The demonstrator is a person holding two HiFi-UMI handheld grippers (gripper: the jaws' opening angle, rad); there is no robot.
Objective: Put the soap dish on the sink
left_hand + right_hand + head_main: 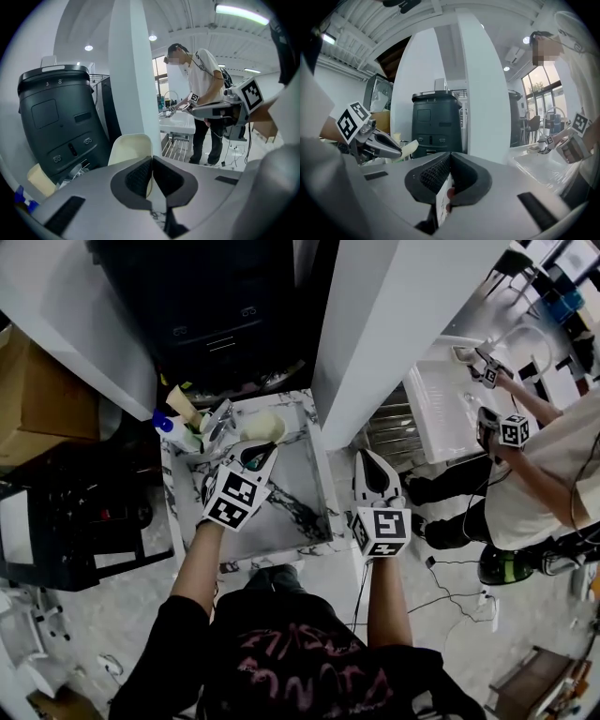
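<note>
The cream soap dish is pinched at its edge by my left gripper, which is shut on it above the back of the marble sink. In the left gripper view the dish stands upright past the closed jaws of that gripper. My right gripper hangs to the right of the sink, off its edge, over the floor. It is shut with nothing held. From the right gripper view, the left gripper shows with the dish in its tips.
A faucet, a blue-capped bottle and a beige piece crowd the sink's back left. A dark cabinet stands behind, a white pillar to the right. Another person works with grippers at a white sink.
</note>
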